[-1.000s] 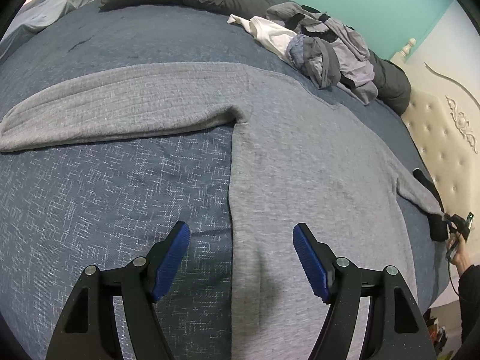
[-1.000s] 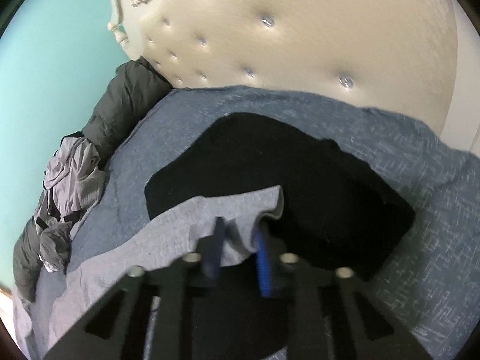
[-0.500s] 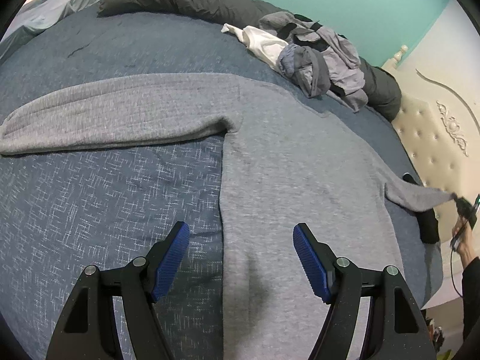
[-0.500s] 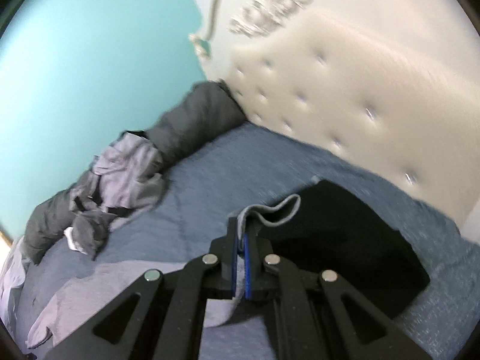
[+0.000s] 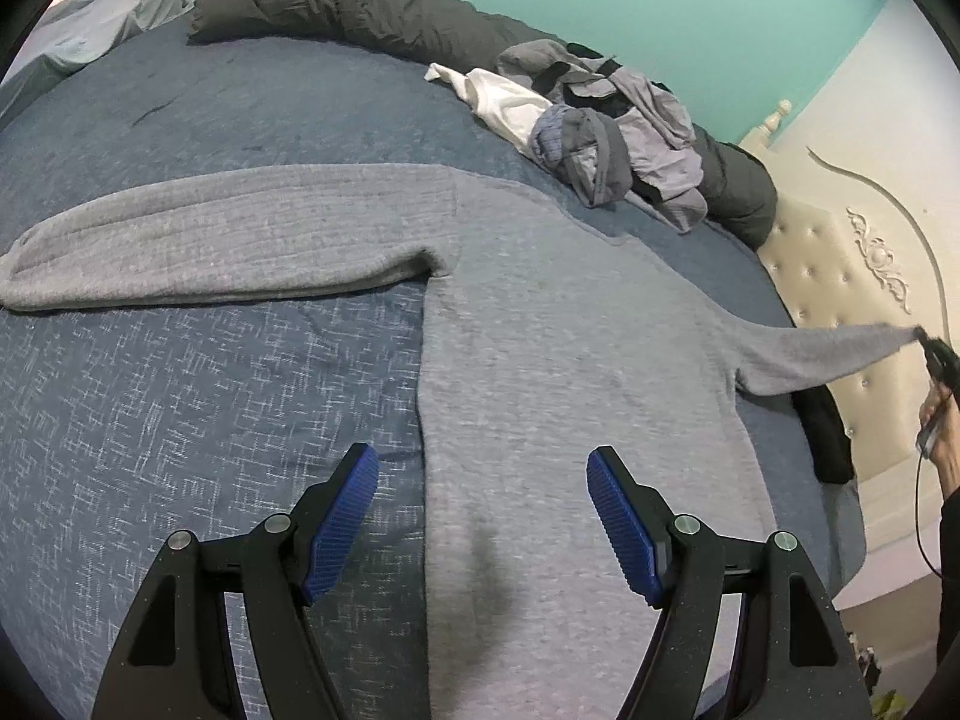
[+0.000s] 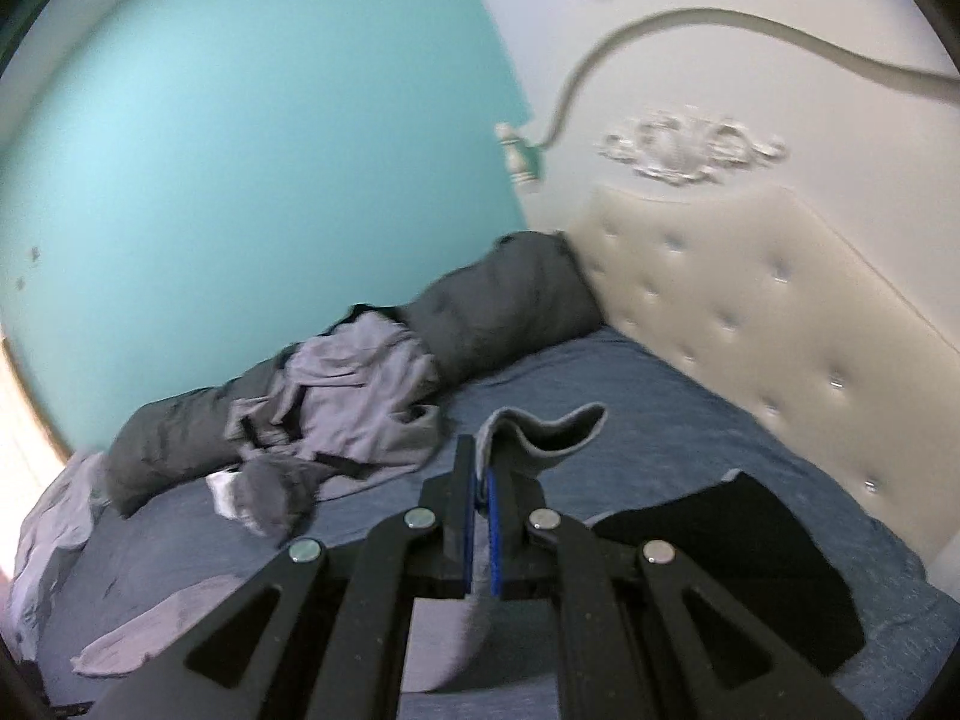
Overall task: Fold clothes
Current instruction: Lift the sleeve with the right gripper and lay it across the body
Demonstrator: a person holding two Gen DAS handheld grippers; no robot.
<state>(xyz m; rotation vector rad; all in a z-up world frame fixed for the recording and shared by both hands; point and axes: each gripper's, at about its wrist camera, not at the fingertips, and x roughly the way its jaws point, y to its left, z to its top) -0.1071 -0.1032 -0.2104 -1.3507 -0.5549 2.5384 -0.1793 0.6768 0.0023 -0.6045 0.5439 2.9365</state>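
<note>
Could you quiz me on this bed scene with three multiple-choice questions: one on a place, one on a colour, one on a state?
1. Where is the clothes pile?
A. on the floor
B. on the bed by the dark duvet
C. on the headboard

2. What colour is the sweater?
A. grey
B. red
C. yellow

3. What is the right gripper doing?
A. open, empty
B. shut on the black garment
C. shut on the sweater's cuff

Answers: 1 B, the pile lies against the duvet along the teal wall. 2 A, grey knit throughout. 3 C, the cuff sticks out between the shut fingers, its sleeve raised off the bed.
</note>
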